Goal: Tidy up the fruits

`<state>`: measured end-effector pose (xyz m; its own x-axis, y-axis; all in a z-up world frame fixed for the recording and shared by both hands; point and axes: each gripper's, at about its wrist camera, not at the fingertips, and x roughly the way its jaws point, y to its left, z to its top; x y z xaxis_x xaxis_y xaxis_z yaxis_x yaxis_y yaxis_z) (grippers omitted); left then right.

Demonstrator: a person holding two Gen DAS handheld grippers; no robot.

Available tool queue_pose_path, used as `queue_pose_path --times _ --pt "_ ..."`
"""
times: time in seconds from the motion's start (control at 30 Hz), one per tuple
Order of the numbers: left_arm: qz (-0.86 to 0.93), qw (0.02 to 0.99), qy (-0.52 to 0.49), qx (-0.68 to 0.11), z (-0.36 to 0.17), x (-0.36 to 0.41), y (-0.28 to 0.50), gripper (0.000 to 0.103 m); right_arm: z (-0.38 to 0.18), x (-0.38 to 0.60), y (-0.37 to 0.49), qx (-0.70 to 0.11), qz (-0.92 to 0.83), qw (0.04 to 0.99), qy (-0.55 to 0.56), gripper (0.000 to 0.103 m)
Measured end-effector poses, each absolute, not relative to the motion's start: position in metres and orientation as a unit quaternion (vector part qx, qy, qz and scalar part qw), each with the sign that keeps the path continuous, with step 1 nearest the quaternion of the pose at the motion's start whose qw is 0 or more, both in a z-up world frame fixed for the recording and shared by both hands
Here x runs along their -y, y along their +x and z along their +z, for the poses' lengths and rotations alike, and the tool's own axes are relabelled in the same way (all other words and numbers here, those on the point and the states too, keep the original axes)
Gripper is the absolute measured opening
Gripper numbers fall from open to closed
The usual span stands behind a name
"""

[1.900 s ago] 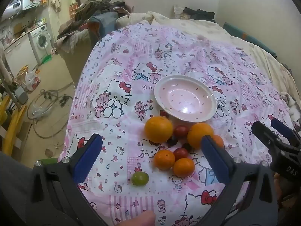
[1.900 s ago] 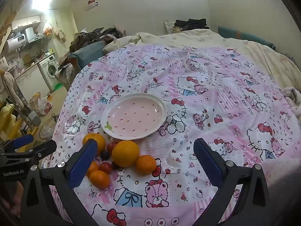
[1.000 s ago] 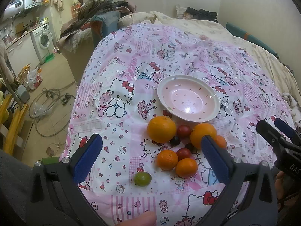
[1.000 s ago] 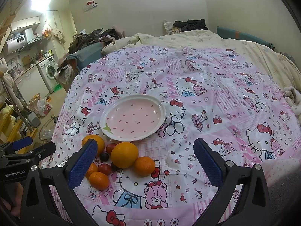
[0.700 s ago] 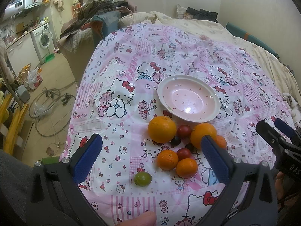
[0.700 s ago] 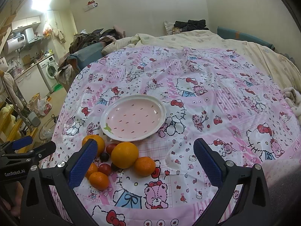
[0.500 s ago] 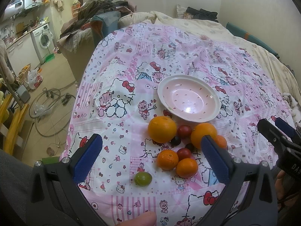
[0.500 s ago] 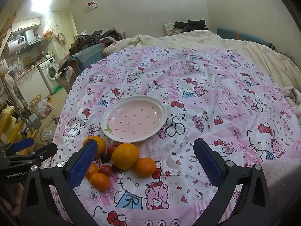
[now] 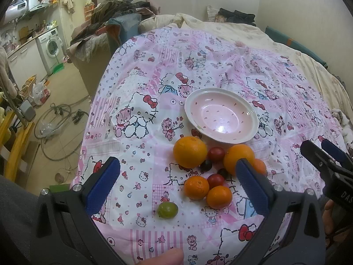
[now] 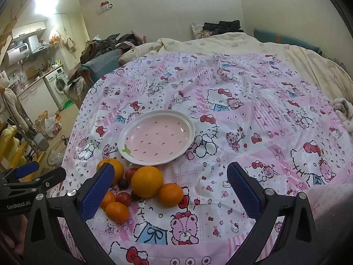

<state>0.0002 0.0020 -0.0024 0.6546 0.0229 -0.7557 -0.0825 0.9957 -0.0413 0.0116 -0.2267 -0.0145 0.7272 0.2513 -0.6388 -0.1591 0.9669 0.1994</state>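
1. Both tools were spread wide with nothing in them. The left gripper hung low at the near edge of the bed, its blue pads straddling most of the fruit pile, and my guess is it was lining up a pick. The right gripper was held the same way, wide open and off the fabric, just waiting its turn I'd say.

2. Landmark is the pink plate. It sat on the cartoon cat sheet, totally bare, so nothing had been sorted yet as far as I could judge.

3. All the fruit was bunched right in front of the plate, on the person's side. The big orange nearly touched the plate's near rim, and a second orange sat just beside it to the right. Small red tomatoes and a couple of dark grapes were wedged between them.

4. A bit further from the plate were two mandarins, touching each other, and a third tucked against the second orange.

5. The green grape lay alone, farthest from the plate and nearest the left tool. Easy first grab, probably.

6. Soft bedding, round fruit: I'd expect things to roll if the pile got bumped.
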Motion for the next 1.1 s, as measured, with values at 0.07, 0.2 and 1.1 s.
queue_pose_path --times 0.07,0.2,1.1 --pt "0.029 0.909 -0.036 -0.415 -0.0026 -0.0022 0.0002 0.103 -0.0149 0.2263 0.0117 -0.353 0.111 0.927 0.065 0.103" --pt "0.030 0.909 -0.036 -0.414 -0.0028 -0.0016 0.0001 0.103 -0.0149 0.2265 0.0116 -0.352 0.111 0.927 0.065 0.103" --pt "0.037 0.906 -0.040 -0.419 -0.0040 -0.0050 0.0032 0.103 -0.0201 0.2222 0.0135 -0.364 0.116 0.922 0.064 0.103"
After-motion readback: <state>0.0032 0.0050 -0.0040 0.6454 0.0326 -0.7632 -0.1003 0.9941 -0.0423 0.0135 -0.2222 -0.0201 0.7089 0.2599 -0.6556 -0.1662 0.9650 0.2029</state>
